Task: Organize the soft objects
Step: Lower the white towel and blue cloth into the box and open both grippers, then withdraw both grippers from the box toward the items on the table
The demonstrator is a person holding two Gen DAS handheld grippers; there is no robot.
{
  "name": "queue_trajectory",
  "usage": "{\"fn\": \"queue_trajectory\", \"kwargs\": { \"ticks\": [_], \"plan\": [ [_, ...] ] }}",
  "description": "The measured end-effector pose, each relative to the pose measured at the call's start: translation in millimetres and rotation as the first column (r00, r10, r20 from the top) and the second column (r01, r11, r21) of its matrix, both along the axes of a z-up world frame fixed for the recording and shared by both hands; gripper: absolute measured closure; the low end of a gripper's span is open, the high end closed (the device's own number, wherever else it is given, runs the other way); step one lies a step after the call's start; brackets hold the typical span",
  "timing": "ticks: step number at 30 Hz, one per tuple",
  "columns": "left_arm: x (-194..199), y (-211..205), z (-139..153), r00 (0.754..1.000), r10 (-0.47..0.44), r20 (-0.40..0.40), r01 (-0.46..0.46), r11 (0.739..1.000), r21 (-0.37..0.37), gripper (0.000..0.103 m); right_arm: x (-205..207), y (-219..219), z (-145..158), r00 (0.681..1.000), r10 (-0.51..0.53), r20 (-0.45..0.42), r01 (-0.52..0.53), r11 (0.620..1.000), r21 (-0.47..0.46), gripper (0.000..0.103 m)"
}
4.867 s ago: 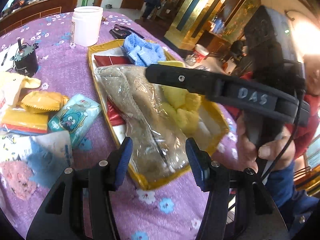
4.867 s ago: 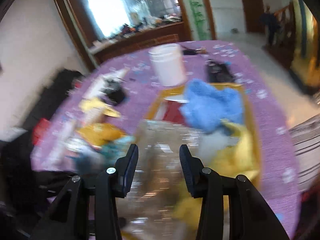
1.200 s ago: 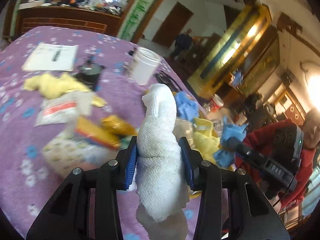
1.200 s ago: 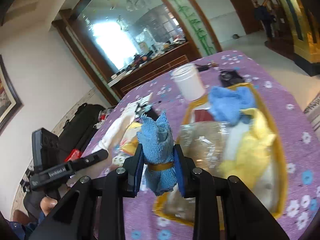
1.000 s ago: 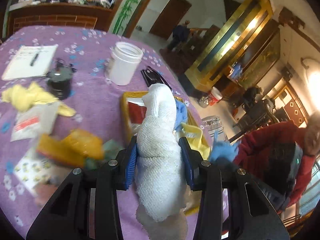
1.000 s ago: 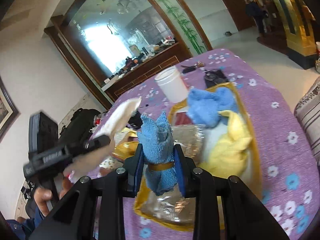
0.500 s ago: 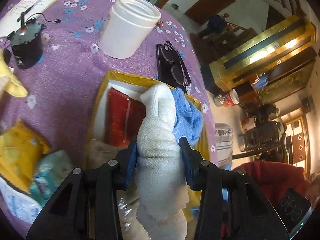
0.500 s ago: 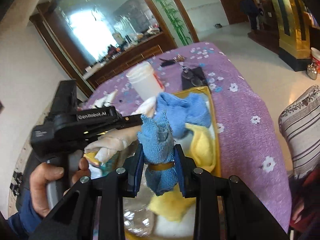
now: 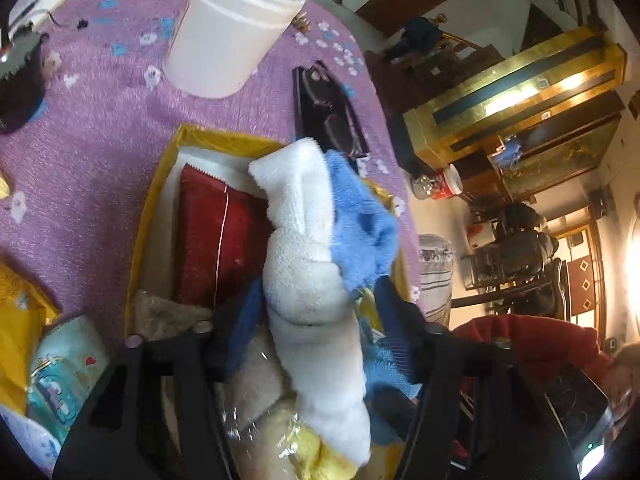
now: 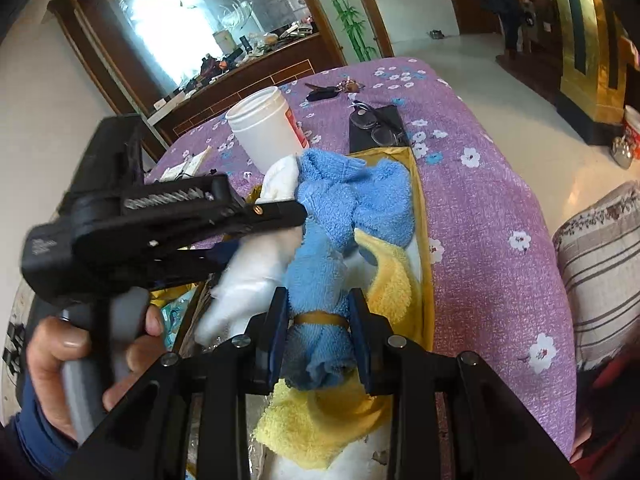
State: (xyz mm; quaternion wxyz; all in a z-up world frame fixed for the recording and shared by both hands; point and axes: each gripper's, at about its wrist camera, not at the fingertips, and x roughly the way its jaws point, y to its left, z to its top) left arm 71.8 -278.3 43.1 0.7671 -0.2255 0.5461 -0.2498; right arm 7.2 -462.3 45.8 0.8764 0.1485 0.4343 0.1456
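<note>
Over the yellow tray point(image 9: 152, 216), the left gripper point(image 9: 316, 320) had its fingers parted around the white towel point(image 9: 308, 264) (likely mid-release); the right gripper point(image 10: 318, 334) clamped the banded blue towel point(image 10: 320, 280), due beside it next.

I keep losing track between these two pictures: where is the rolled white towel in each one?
Left wrist view: the white towel fills the centre, standing up between the left tool's fingers.
Right wrist view: it lies left of centre, under the left tool's black body, beside the blue towel.
Shared landmark: the white jar beyond the yellow tray.
</note>
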Motion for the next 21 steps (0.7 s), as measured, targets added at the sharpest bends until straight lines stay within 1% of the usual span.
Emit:
{"fn": "queue_trajectory", "kwargs": {
  "ticks": [3,6,15,21],
  "plan": [
    [-6.3,1.6,12.2,0.999,-0.011,0.034,0.011,1.000,0.005,0.040,-4.3,0.0,8.0,1.000,-0.007,0.024,0.007,1.000,-0.009,0.071],
    [-12.8,5.3,15.5,0.999,-0.017,0.032,0.018,1.000,-0.016,0.040,-7.3,3.1,11.3,0.999,-0.012,0.036,0.013,1.000,-0.020,0.070],
    [-33.5,18.0,21.1,0.999,-0.021,0.040,0.022,0.999,-0.033,0.040,-14.6,-1.0,20.5,0.996,-0.053,0.068,0.055,0.998,-0.027,0.070],
    [-47.8,31.0,29.0,0.998,-0.027,0.058,0.030,0.998,-0.047,0.040,-13.0,4.9,25.4,0.995,-0.058,0.079,0.061,0.997,-0.045,0.070]
  ]
}}
